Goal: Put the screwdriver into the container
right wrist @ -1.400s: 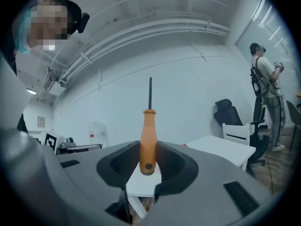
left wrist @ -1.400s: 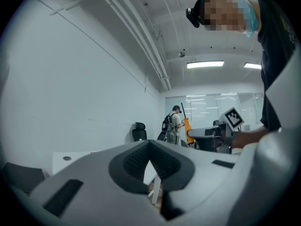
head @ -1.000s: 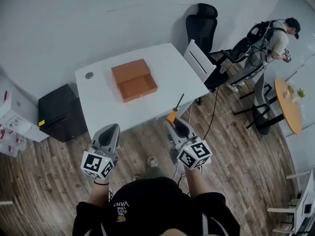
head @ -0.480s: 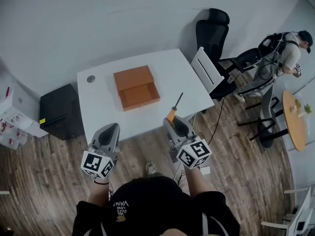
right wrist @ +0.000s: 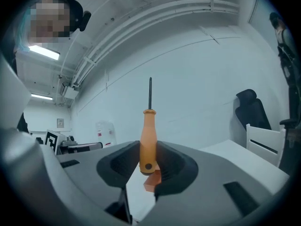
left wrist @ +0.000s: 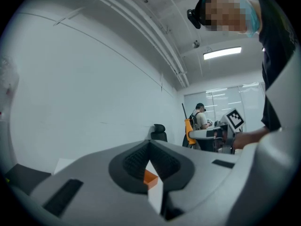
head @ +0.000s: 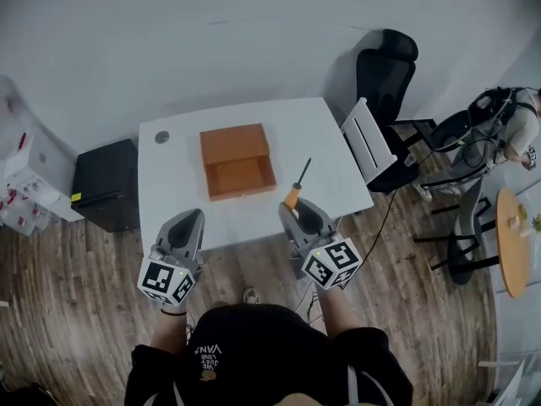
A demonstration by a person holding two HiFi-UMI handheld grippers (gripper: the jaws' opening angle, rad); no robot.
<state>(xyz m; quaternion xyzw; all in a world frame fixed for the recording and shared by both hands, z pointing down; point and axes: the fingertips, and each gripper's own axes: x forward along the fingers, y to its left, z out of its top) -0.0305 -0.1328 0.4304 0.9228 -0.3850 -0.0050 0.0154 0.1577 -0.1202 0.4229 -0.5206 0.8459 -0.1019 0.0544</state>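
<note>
Head view: a person stands before a white table point(head: 338, 163), a gripper in each hand. An orange open-topped container point(head: 241, 190) sits mid-table. The right gripper point(head: 292, 213) pinches an orange-handled screwdriver point(head: 295, 193), dark shaft pointing forward over the table edge, just right of the container and apart from it. The left gripper point(head: 191, 218) hangs short of the table, carrying nothing.

Left gripper view: the left gripper's point(left wrist: 149, 144) jaws are pressed together at their tips, empty – the container point(left wrist: 150, 177) shows through the gap beneath.

Right gripper view: the right gripper's point(right wrist: 149, 160) pads clamp the screwdriver point(right wrist: 147, 131) low on its handle, near the butt. It looks light and rigid, with a smooth plastic handle that could swivel between the pads – the thicker mid-handle seems the surest hold, never the thin shaft
</note>
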